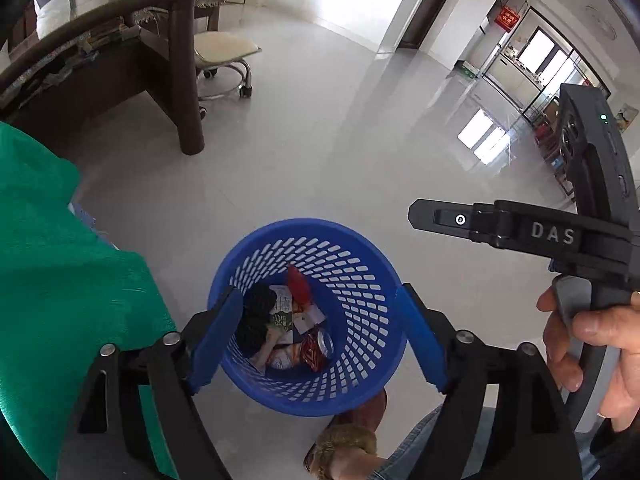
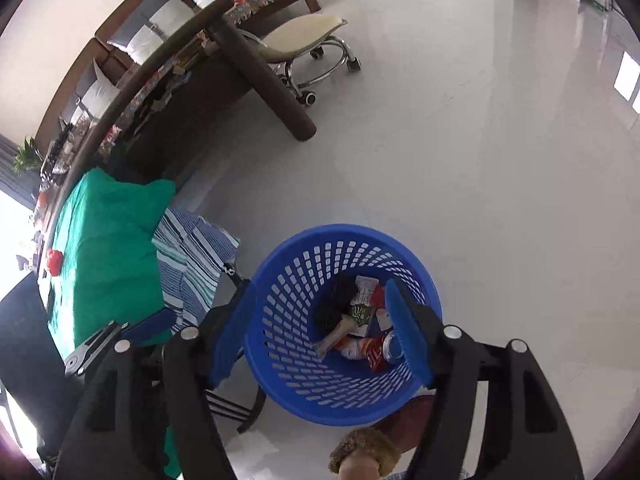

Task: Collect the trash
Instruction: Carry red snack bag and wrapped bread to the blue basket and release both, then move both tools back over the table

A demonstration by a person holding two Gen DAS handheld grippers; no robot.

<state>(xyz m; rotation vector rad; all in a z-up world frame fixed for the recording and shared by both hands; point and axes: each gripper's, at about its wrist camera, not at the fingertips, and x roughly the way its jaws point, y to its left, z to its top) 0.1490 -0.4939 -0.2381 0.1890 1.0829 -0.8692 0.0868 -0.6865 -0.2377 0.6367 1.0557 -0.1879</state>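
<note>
A blue perforated trash basket (image 1: 360, 280) stands on the pale floor, also in the right wrist view (image 2: 288, 280). Inside lie trash pieces (image 1: 288, 328): a black crumpled item, paper wrappers, a red packet and a red can (image 1: 320, 346); they also show in the right wrist view (image 2: 360, 328). My left gripper (image 1: 316, 336) is open and empty, held above the basket with its blue pads on either side of the opening. My right gripper (image 2: 320, 336) is open and empty above the basket too; its body shows in the left wrist view (image 1: 520, 232), held by a hand.
A table with a green cloth (image 2: 108, 248) and a striped cloth (image 2: 192, 264) stands to the left. A dark wooden table leg (image 2: 272, 84) and a wheeled stool (image 2: 304, 36) stand beyond. The person's slippered foot (image 1: 348, 444) is beside the basket.
</note>
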